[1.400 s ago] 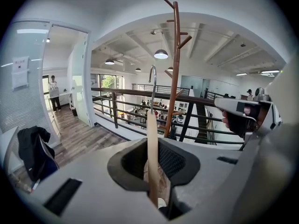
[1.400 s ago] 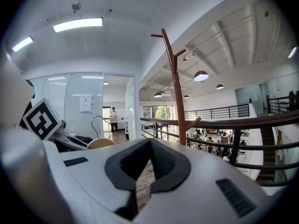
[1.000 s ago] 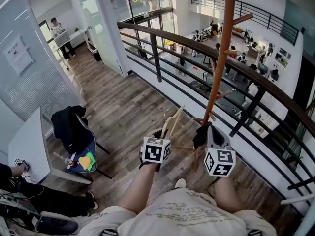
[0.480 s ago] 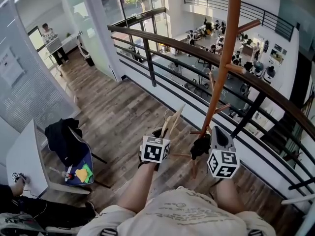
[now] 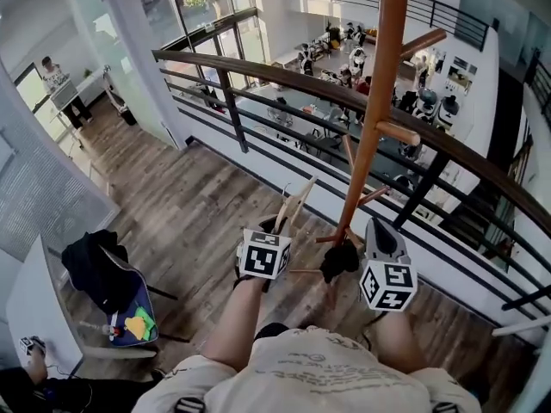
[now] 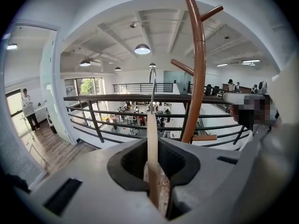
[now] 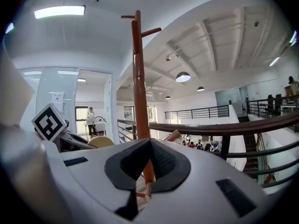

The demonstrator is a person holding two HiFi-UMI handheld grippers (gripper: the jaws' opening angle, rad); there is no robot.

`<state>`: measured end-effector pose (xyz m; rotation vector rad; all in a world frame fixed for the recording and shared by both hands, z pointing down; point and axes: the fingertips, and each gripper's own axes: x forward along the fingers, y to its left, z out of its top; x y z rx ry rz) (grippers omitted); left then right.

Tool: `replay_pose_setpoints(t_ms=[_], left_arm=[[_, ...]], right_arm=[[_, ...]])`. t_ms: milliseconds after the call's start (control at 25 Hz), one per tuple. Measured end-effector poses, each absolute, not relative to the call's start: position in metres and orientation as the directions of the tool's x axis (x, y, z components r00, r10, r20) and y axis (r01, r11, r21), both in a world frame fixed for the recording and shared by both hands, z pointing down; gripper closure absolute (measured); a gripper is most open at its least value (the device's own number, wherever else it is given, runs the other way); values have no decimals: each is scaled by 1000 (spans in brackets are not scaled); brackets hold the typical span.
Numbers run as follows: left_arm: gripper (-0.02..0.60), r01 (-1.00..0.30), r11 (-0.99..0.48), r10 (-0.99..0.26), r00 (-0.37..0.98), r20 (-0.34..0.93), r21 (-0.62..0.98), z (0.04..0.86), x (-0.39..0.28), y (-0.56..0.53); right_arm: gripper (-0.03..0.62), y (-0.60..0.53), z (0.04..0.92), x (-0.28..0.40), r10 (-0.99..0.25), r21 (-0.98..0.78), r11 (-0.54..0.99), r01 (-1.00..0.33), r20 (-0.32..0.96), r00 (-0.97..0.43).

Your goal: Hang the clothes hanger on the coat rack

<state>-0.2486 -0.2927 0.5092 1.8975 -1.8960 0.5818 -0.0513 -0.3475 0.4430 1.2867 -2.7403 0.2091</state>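
Head view: the left gripper (image 5: 272, 229) has its jaws clenched on the pale wooden clothes hanger (image 5: 294, 203), held upright just beside the coat rack (image 5: 372, 114), its hook on no peg. The right gripper (image 5: 341, 261) has its jaws grasping the rack's pole low down.

Coat rack pole (image 5: 368, 119), pegs (image 5: 398, 132), railing (image 5: 293, 74) block ahead; leftward seemingly open.
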Motion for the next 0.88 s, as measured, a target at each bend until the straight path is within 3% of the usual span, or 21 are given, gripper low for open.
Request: replay_pose_setpoints(t_ms=[880], left_arm=[[525,-900,-434,-759,349,549,-28,496,-237,-385]], right_arm=[[592,-376,463,-54,-915,-115,329,-937,208,-346]])
